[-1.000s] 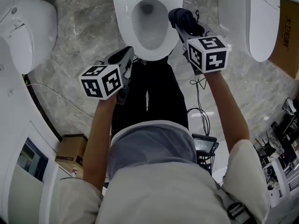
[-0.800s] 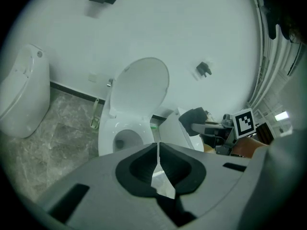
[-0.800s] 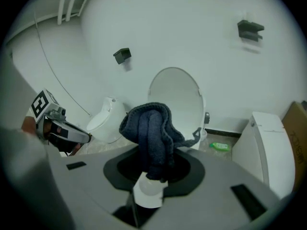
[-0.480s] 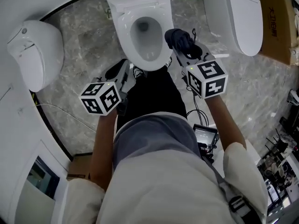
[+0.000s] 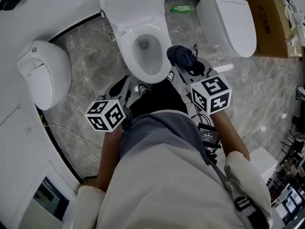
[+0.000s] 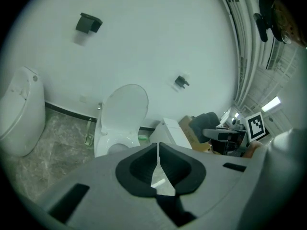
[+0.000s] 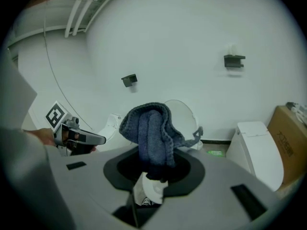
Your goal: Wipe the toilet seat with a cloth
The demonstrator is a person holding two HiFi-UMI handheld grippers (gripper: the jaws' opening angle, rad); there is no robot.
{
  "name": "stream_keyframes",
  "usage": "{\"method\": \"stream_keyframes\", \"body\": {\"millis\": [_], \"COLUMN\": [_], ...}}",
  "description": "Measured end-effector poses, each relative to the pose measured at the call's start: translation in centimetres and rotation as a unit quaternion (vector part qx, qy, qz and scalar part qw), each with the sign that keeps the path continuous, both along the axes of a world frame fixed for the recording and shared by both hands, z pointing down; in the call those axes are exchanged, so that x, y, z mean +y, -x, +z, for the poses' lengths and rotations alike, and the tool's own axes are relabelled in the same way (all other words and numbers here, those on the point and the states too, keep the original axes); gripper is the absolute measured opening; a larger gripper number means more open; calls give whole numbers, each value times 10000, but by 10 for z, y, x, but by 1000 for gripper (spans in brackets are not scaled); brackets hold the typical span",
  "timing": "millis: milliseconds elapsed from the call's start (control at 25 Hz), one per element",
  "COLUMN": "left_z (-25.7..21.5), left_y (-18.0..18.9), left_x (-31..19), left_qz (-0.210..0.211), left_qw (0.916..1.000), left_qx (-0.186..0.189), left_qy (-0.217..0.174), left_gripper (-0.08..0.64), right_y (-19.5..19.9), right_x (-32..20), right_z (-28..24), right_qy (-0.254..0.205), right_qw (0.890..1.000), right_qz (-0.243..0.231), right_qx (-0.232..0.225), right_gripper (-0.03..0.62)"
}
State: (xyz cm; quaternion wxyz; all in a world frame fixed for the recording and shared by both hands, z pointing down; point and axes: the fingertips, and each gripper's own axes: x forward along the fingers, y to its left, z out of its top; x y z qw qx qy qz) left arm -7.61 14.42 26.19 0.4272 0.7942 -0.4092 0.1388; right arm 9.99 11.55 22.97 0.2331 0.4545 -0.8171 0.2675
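Note:
The white toilet (image 5: 143,51) stands ahead with its lid (image 5: 132,7) raised and the seat ring (image 5: 127,49) down. My right gripper (image 5: 181,62) hovers just right of the bowl, shut on a dark blue cloth (image 5: 181,54). In the right gripper view the cloth (image 7: 151,131) bunches up out of the right gripper (image 7: 152,153) and hides its tips. My left gripper (image 5: 119,86) hangs left of the bowl's front with nothing in it. The left gripper view shows the left gripper (image 6: 158,147) with both pads pressed together.
A second toilet (image 5: 45,73) sits at the left and a third toilet (image 5: 226,18) at the right, beside a cardboard box (image 5: 274,20). A green item (image 5: 181,8) lies on the marble floor by the wall. Cables and a small device (image 5: 208,132) hang at the person's waist.
Both grippers have lifted up and back from the toilet bowl. The cloth stays in the right gripper, and the head view now takes in more of the room.

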Motion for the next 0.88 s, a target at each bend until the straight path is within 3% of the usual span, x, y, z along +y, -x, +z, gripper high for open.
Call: {"method": "stream_keyframes", "body": {"millis": [240,600,880], "left_z": [-28,-57,-65], "left_y": [-5,9,12], "left_x": [7,-2,2], "left_qz": [252,144,6], "left_qw": [9991,9970,9957], "left_qx": [43,-30,-117], "left_qy": [-332,-759,-917], "left_gripper": [18,18,18], "right_y": [9,15,17], "right_x": [24,42,52], "right_z": [-22,-49,-53], "right_qy": [-194,-476,-426], "right_qw": [9998,9988,9990], "right_qz": [-68,-93,-137], "right_qx": [67,34,-52], "right_gripper": [95,94,86]}}
